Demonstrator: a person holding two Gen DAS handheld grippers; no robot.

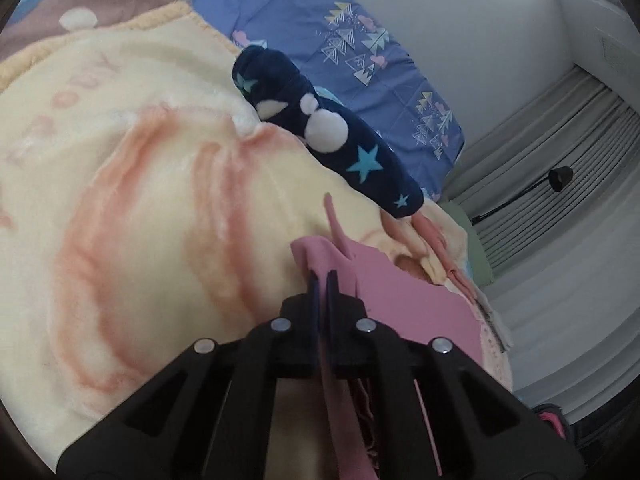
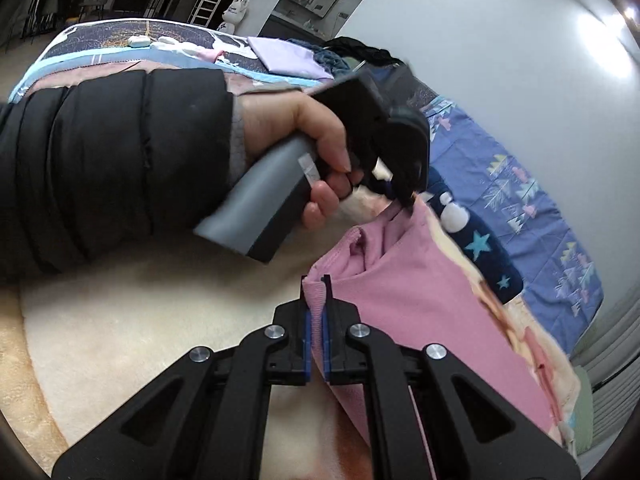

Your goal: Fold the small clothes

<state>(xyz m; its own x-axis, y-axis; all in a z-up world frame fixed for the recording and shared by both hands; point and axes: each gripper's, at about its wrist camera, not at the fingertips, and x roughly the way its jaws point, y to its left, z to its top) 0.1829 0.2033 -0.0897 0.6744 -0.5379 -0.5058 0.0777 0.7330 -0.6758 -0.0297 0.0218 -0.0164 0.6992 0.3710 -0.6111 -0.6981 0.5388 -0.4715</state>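
On the cream fleece blanket (image 1: 140,200) with its faded orange print, a small pink cotton garment (image 2: 420,300) lies toward the right side of the bed, and both claws are clamped on it. The right gripper (image 2: 318,292) pinches a ribbed hem at the garment's near left corner, its blue-padded jaws closed tight on the fabric; the left gripper (image 1: 322,280) nips another edge farther along, its jaws likewise narrowed onto pink cloth. Seen from the right wrist view, the person's left hand (image 2: 304,152) in a black padded sleeve (image 2: 112,168) squeezes the grey handle, tool tip meeting the garment's far edge. Two holds on one edge probably serve to lift and stretch it flat, so a clean fold can be carried over. Just beyond the garment, a dark navy plush piece with turquoise stars and white blobs (image 1: 332,132) lies on the blanket, close enough to catch the folded edge. Farther right, a blue sheet printed with triangles (image 1: 340,32) covers the bed against the wall.
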